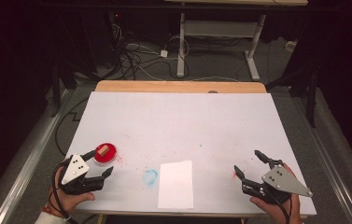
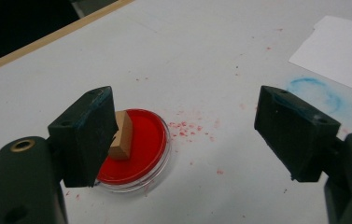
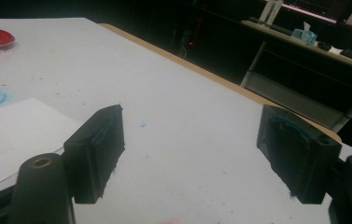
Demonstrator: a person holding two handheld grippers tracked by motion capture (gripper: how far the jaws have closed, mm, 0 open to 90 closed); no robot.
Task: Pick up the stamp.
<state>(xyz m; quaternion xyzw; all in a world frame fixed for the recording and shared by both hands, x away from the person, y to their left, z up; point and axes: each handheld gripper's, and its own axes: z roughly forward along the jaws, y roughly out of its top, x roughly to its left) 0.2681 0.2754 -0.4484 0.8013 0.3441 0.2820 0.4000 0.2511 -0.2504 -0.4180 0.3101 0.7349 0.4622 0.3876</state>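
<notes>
White table (image 1: 178,121) lies open; left tool (image 1: 100,163) (jaws apart) beside red dish (image 1: 105,153).

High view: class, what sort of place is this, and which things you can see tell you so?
Probably a lab or workshop set up for recording. A table covered in stained white sheeting, loose cables on the floor, another desk frame behind it, and a person holding a claw in each hand.

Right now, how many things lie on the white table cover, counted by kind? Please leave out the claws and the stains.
Red round dish: 1
Small wooden block standing in the dish: 1
White paper sheet: 1
Total: 3
</notes>
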